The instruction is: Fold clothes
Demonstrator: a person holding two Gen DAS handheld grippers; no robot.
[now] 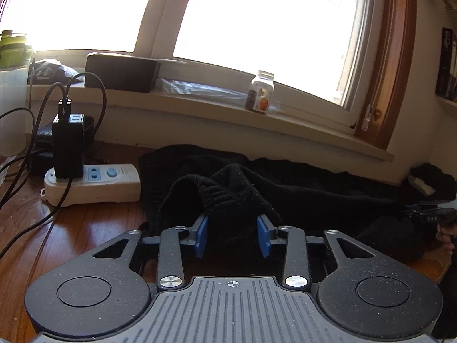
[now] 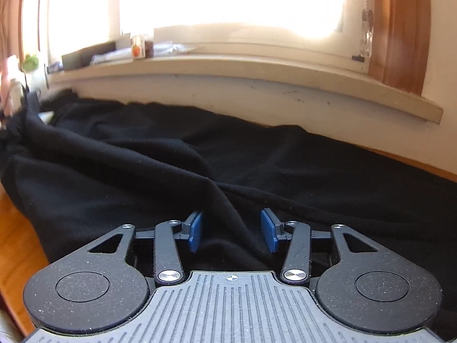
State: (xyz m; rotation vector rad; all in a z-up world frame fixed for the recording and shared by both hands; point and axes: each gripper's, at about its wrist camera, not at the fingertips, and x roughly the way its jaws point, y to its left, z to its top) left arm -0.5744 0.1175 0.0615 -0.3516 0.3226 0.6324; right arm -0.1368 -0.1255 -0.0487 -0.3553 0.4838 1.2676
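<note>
Left gripper (image 1: 233,235): blue pads (image 1: 201,237) set apart, a raised ribbed fold of the black garment (image 1: 300,191) standing between them; whether the pads press the cloth cannot be told. Right gripper (image 2: 232,230): released, pads (image 2: 195,234) apart with a ridge of the same cloth running between them, gaps visible on both sides.

Black garment: spread rumpled across the wooden counter (image 1: 85,228), its far edge against the wall under the window sill (image 1: 217,105).

White power strip (image 1: 91,184): on the counter just left of the garment, a black charger (image 1: 68,145) plugged upright into it, black cables (image 1: 42,131) looping off to the left.

Sill items: dark box (image 1: 121,71), clear plastic wrap (image 1: 197,87), small jar with a pale lid (image 1: 260,91).

Green-lidded bottle (image 1: 12,45): far left edge.
</note>
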